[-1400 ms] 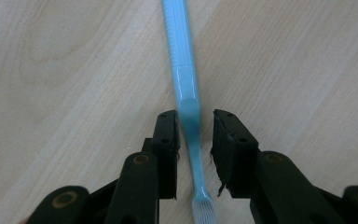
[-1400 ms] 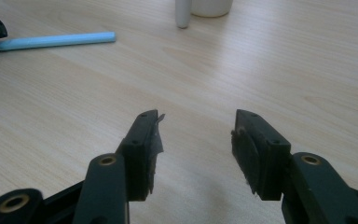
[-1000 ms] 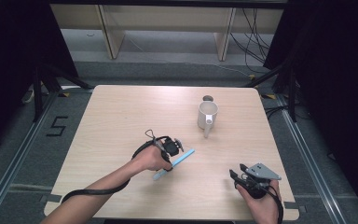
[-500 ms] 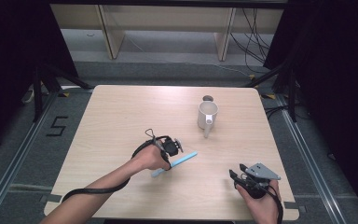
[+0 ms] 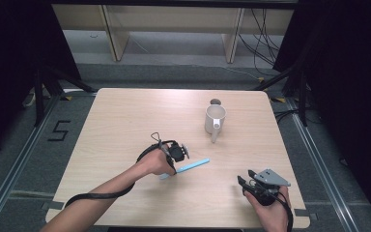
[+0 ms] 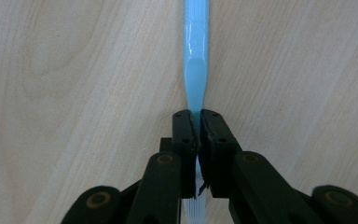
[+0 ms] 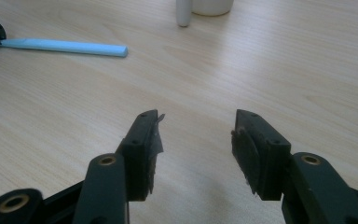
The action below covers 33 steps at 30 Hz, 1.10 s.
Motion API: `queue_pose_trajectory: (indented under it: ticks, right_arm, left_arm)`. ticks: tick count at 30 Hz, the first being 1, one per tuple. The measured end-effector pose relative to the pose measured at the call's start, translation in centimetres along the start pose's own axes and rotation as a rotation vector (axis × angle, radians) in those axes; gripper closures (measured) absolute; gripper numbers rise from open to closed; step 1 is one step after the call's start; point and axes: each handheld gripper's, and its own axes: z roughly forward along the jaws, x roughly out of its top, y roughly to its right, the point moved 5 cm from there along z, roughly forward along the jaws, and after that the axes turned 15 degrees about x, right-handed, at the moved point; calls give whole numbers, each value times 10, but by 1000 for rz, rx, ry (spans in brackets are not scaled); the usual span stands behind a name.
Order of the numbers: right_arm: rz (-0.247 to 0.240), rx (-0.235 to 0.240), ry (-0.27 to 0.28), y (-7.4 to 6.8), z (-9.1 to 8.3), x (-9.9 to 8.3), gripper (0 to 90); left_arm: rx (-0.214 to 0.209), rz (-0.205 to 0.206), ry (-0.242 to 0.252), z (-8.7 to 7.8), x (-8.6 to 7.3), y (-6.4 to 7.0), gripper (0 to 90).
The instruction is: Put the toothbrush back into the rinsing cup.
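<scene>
toothbrush (image 6: 196, 70) light blue, flat on table | L gripper (image 6: 196, 122) pinching neck | R gripper (image 7: 196, 133) spread

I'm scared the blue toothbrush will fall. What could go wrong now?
1. The left gripper pinches the light-blue plastic toothbrush near its bristle end, so the long handle sticks out; lifted, it might tip or twist in the jaws.
2. The grip sits on a thin neck, so the toothbrush could slip out.
3. The white ceramic mug stands upright on the wooden table; a swinging handle might knock it.
</scene>
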Motion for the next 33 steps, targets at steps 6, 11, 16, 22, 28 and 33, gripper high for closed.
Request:
queue_pose_trajectory:
  ticks: [6, 11, 16, 22, 28, 33]
  right_arm:
    - [-6, -2, 5, 1, -1, 1, 513]
    - [-11, -4, 7, 1, -1, 1, 511]
    - [-28, 0, 3, 3, 0, 1, 511]
    - [-20, 6, 0, 2, 0, 1, 510]
    - [-31, -10, 9, 5, -1, 0, 510]
    - [-35, -8, 8, 5, -1, 1, 509]
  left_arm:
    - [-6, 10, -13, 0, -1, 0, 843]
    - [4, 1, 9, 0, 3, 0, 782]
    - [7, 5, 24, -2, 10, 1, 737]
    - [-3, 18, 18, 3, 22, 1, 693]
    - [-13, 18, 26, 4, 33, 1, 671]
    - [-28, 16, 35, 5, 43, 3, 676]
